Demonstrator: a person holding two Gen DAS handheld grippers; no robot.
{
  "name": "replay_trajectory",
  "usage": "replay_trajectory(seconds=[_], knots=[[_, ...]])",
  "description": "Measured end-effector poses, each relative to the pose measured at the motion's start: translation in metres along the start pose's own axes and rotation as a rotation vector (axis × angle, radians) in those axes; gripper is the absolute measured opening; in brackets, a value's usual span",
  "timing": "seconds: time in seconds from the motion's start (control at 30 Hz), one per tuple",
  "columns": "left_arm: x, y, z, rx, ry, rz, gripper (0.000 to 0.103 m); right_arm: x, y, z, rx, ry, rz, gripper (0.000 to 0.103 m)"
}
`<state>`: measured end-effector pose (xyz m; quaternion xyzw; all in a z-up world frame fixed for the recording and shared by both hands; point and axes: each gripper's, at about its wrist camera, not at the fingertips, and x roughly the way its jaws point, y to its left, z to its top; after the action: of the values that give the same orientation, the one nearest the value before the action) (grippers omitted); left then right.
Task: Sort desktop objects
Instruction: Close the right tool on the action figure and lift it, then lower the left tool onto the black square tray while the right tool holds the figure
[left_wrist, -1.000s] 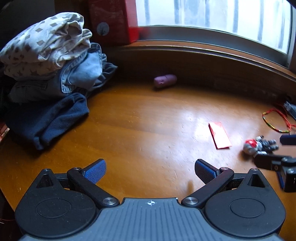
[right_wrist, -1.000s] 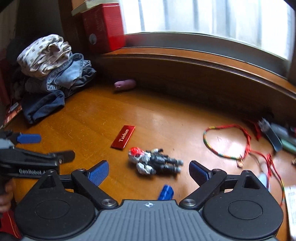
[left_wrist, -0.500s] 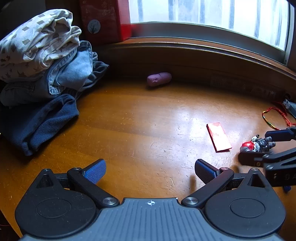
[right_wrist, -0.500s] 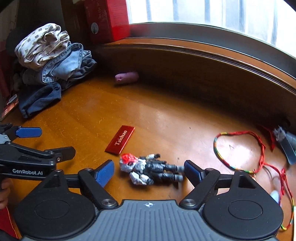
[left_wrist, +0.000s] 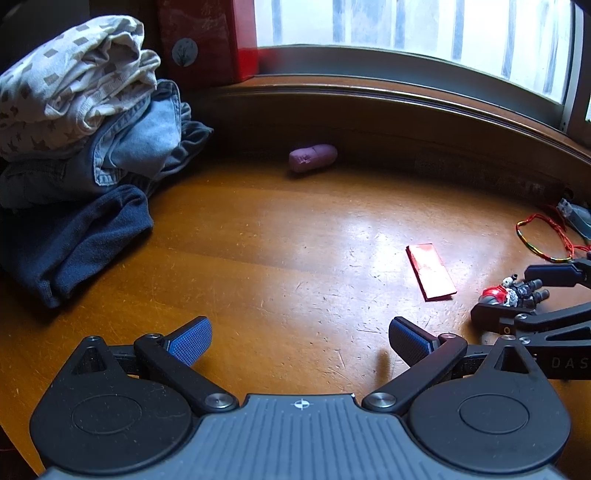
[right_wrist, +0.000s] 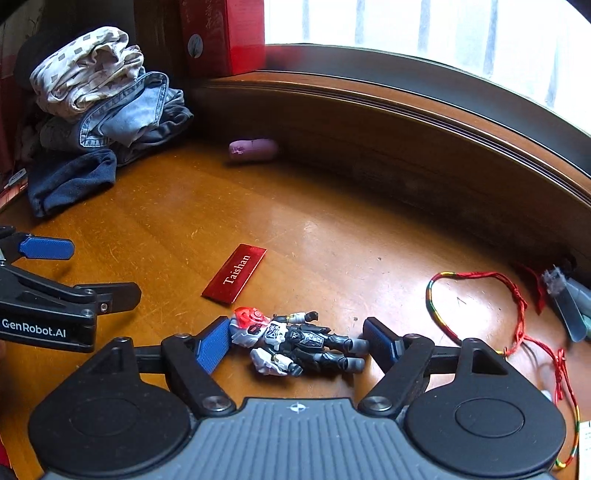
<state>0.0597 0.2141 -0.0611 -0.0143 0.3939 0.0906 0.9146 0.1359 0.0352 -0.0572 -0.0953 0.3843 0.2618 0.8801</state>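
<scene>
The toy robot figure (right_wrist: 295, 345) lies flat on the wooden worktop (right_wrist: 332, 240), just below the red Taishan card (right_wrist: 234, 274), so the squeeze should take it end to end, head against one pad and feet against the other, low and level. The right tongs (right_wrist: 295, 341) have just been closing around it, pads near or at its ends but not clearly pressing; the left tongs (left_wrist: 299, 339) hang released, holding nothing.

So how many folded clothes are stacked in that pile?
3 visible: a patterned white cloth on top, light denim beneath it, and a dark navy garment at the bottom. More could be hidden behind.
</scene>
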Motion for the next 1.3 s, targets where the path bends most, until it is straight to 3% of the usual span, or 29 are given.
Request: replay_trajectory(seconds=[0.47, 0.73, 1.1, 1.3], knots=[[-0.021, -0.028, -0.002, 0.116, -0.04, -0.077, 0.103, -0.071, -0.033, -0.026, 0.208, -0.113, -0.128, 0.079], [-0.027, -0.055, -0.013, 0.138, -0.001, -0.246, 0.103, -0.107, -0.061, -0.066, 0.329, -0.116, -0.245, 0.079], [-0.041, -0.107, -0.027, 0.222, -0.011, -0.358, 0.103, -0.153, -0.092, -0.112, 0.418, -0.143, -0.363, 0.079], [-0.056, -0.159, -0.036, 0.321, -0.03, -0.415, 0.103, -0.181, -0.122, -0.14, 0.477, -0.161, -0.416, 0.079]])
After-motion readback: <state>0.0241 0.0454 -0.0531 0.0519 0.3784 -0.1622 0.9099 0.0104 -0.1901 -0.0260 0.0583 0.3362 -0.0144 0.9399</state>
